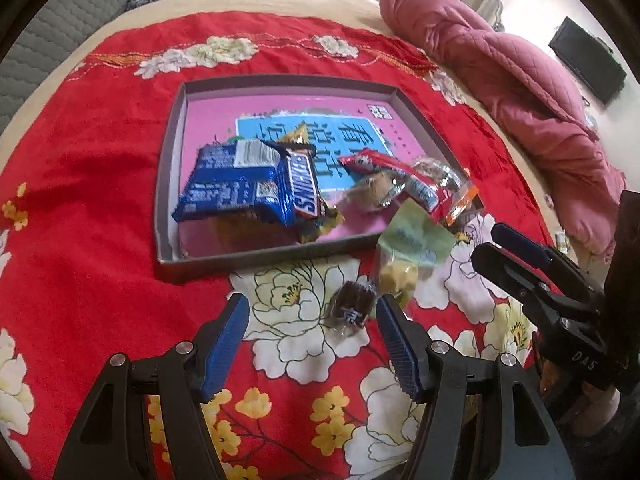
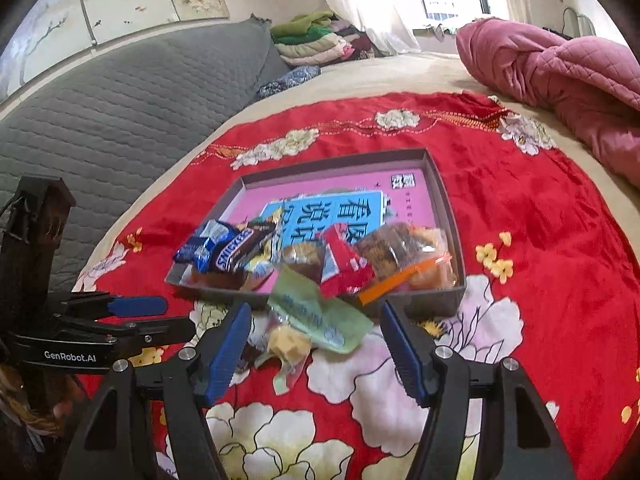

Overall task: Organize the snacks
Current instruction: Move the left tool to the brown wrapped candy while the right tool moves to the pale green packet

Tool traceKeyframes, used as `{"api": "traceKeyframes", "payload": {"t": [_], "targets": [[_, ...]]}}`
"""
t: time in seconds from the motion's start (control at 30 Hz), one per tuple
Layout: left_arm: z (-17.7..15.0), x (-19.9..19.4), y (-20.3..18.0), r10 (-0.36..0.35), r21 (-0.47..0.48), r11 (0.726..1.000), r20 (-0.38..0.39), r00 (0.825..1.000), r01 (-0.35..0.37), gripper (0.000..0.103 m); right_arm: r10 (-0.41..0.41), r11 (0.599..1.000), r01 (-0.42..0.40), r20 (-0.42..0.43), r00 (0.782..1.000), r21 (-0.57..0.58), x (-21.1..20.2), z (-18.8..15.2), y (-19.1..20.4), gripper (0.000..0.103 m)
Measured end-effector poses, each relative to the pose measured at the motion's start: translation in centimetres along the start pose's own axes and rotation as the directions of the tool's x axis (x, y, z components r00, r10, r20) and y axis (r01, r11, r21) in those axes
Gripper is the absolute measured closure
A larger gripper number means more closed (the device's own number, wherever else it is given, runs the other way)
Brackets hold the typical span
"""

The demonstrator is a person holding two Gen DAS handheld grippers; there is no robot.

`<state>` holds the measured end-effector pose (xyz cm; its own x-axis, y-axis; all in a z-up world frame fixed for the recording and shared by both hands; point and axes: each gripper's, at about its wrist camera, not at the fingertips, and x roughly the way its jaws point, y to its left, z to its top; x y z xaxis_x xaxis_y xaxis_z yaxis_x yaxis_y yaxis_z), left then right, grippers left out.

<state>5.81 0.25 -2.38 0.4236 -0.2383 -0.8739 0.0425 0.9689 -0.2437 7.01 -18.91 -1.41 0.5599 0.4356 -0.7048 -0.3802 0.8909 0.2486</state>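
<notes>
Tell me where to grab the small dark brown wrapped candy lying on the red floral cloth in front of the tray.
Grip the small dark brown wrapped candy across its plump middle, coming down from above. It lies flat on the red floral cloth, apart from the grey cardboard tray, between the open left claw fingers. The crinkly clear wrapper ends would probably slip; the firm middle looks safer.

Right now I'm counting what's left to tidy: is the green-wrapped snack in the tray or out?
Out. The green-wrapped snack lies on the red floral cloth, just outside the tray rim.
</notes>
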Motion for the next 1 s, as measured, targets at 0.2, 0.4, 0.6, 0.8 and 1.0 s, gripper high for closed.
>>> {"api": "traceKeyframes", "payload": {"t": [0.2,0.4,0.6,0.8,1.0], "targets": [[-0.4,1.1,-0.4,-0.019,0.02,1.0,-0.029,0.999,0.02,0.035,0.023,1.0,-0.022,-0.052,0.998,0.022,0.9,-0.7,-0.3,0.037],[-0.6,2.5,-0.7,-0.024,0.044,0.999,-0.059,0.998,0.026,0.035,0.064,0.996,-0.058,-0.106,0.992,0.06,1.9,-1.4,-0.8,0.037],[-0.6,3.8,-1.4,-0.014,0.082,0.996,-0.072,0.997,0.02,0.035,0.092,0.991,-0.075,-0.152,0.984,0.113,3.0,-1.9,-1.5,0.037],[-0.4,4.5,-1.6,-0.03,0.099,0.994,-0.072,0.997,0.037,0.047,0.128,0.981,-0.099,-0.176,0.976,0.167,4.0,-2.1,-1.8,0.037],[-0.3,5.4,-1.4,-0.056,0.092,0.994,-0.087,0.995,0.064,0.052,0.2,0.952,-0.145,-0.192,0.961,0.269,5.4,-2.1,-2.7,0.037]]}}
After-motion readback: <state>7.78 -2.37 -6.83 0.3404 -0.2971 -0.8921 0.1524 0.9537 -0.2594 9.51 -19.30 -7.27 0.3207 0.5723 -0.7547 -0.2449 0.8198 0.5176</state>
